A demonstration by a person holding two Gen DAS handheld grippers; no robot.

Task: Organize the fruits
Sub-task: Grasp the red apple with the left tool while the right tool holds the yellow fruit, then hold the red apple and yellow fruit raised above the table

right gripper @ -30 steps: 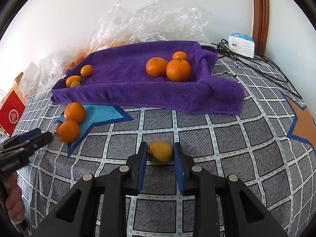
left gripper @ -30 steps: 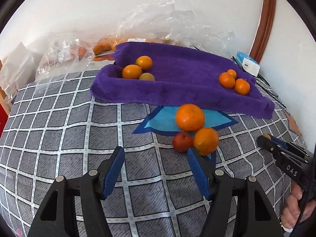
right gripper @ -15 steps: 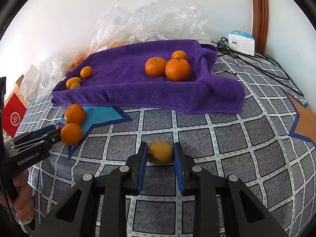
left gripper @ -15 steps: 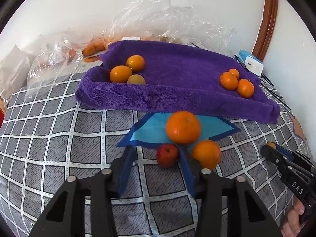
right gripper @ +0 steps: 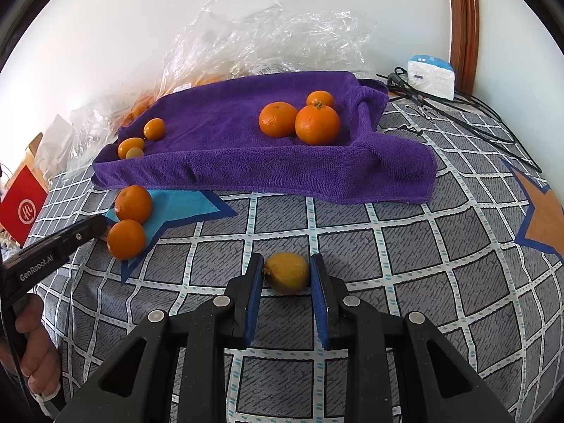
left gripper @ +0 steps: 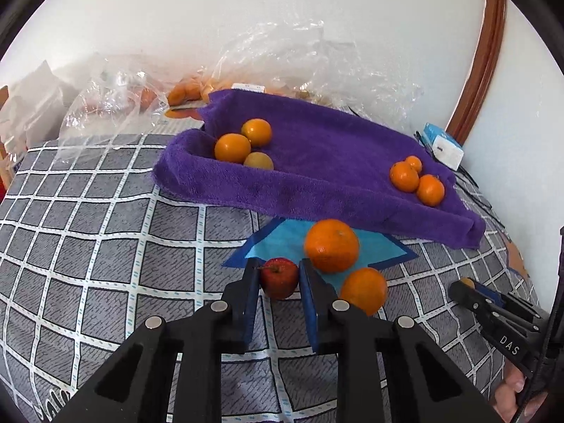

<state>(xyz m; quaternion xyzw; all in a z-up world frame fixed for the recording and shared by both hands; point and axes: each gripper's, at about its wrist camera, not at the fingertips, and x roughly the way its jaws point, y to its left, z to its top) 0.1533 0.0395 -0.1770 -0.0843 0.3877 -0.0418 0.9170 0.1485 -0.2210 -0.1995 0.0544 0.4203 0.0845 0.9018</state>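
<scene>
L gripper [left gripper: 278,275]: fingers just closed onto red apple [left gripper: 279,277], beside 2 oranges [left gripper: 331,245]. R gripper [right gripper: 286,275]: fingers clamped on yellow lemon [right gripper: 287,272], in front of purple towel [right gripper: 246,172].

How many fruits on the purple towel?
6: three at its left end, three at its right end. Folds of the towel may hide more.

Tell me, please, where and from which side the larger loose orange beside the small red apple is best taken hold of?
Grip the larger orange across its widest middle, coming from above. It is round, so any pair of opposite sides serves, but the purple towel edge rises just behind it and the red apple and a second orange crowd its front.
</scene>
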